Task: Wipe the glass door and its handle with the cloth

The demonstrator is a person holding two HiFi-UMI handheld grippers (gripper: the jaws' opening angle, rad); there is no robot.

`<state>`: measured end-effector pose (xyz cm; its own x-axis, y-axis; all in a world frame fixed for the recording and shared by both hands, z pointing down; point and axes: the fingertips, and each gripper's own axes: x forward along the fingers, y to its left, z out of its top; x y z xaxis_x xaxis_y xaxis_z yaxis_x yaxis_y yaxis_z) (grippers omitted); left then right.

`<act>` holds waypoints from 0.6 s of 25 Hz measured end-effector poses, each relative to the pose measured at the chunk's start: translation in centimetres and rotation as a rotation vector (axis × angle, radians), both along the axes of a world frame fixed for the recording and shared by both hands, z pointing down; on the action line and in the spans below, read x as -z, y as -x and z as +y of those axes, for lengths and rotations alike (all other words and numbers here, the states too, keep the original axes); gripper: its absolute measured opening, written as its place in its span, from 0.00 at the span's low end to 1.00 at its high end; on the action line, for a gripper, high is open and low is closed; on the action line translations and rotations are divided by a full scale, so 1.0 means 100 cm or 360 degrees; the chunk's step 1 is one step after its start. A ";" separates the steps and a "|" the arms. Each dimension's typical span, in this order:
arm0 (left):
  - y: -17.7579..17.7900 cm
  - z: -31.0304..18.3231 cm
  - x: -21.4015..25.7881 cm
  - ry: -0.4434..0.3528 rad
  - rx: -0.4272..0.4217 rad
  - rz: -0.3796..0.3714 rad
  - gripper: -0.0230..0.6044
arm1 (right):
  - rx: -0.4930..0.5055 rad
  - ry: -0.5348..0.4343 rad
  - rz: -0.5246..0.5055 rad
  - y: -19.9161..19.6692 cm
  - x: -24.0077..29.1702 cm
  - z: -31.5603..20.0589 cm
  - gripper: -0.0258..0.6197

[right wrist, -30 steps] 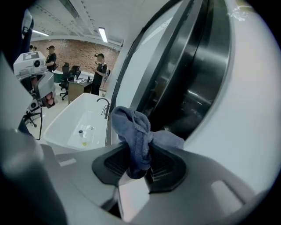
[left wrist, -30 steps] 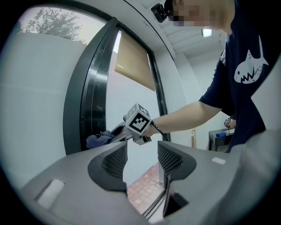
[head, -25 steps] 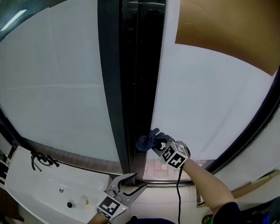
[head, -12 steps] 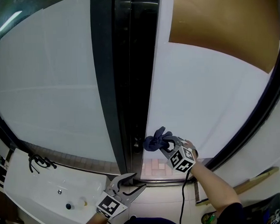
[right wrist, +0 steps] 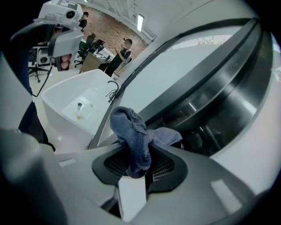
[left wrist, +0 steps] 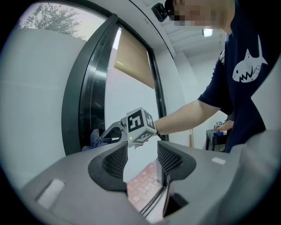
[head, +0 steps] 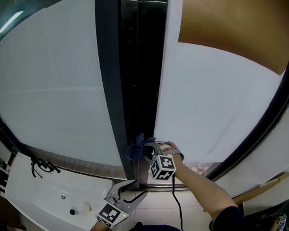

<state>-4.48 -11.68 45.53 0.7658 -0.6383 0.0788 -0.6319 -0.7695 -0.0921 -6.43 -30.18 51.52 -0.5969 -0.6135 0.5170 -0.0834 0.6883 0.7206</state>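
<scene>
A crumpled blue cloth point(head: 135, 150) is pressed at the dark vertical door frame point(head: 134, 89), low down, between the two pale glass panes point(head: 205, 101). My right gripper point(head: 146, 150) is shut on it. In the right gripper view the cloth point(right wrist: 136, 134) stands up out of the closed jaws, right in front of the dark metal frame point(right wrist: 210, 101). My left gripper point(head: 136, 188) hangs lower, near the floor edge, open and holding nothing. From the left gripper view I see the right gripper's marker cube point(left wrist: 140, 126) and the cloth point(left wrist: 95, 138). I cannot pick out a handle.
A white sink basin point(head: 38, 197) with a dark tap point(head: 42, 164) sits at lower left. A brown panel point(head: 236, 29) covers the right pane's top. A wooden stick point(head: 260, 186) leans at lower right. Brick paving point(left wrist: 142, 182) shows through the glass.
My right gripper has carried the cloth leftwards, off the edge of the right pane and onto the dark frame strip, slightly lower. The left gripper has hardly moved.
</scene>
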 end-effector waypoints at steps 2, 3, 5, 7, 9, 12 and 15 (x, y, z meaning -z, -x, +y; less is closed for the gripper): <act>0.002 0.000 -0.003 0.0013 0.0005 0.0003 0.37 | -0.0016 0.0003 0.0013 -0.006 -0.007 -0.003 0.23; 0.003 0.000 -0.006 0.0020 0.0007 0.0003 0.37 | -0.0022 0.0000 0.0012 -0.010 -0.009 -0.003 0.23; 0.004 -0.001 -0.013 0.0034 0.0004 0.0003 0.37 | -0.0043 -0.0005 0.0007 -0.021 -0.011 -0.002 0.23; 0.002 -0.002 -0.012 0.0039 -0.0009 0.0019 0.37 | -0.0075 0.0004 0.0003 -0.037 -0.012 -0.002 0.23; -0.002 -0.003 -0.012 0.0032 -0.0030 0.0020 0.37 | -0.0118 0.0013 0.0008 -0.055 -0.013 -0.002 0.23; -0.007 -0.003 -0.015 0.0023 -0.0064 0.0004 0.37 | -0.0206 0.0024 0.0013 -0.085 -0.016 -0.003 0.23; -0.011 -0.004 -0.013 0.0025 -0.0091 0.0011 0.37 | -0.0316 0.0062 -0.0004 -0.115 -0.019 -0.007 0.23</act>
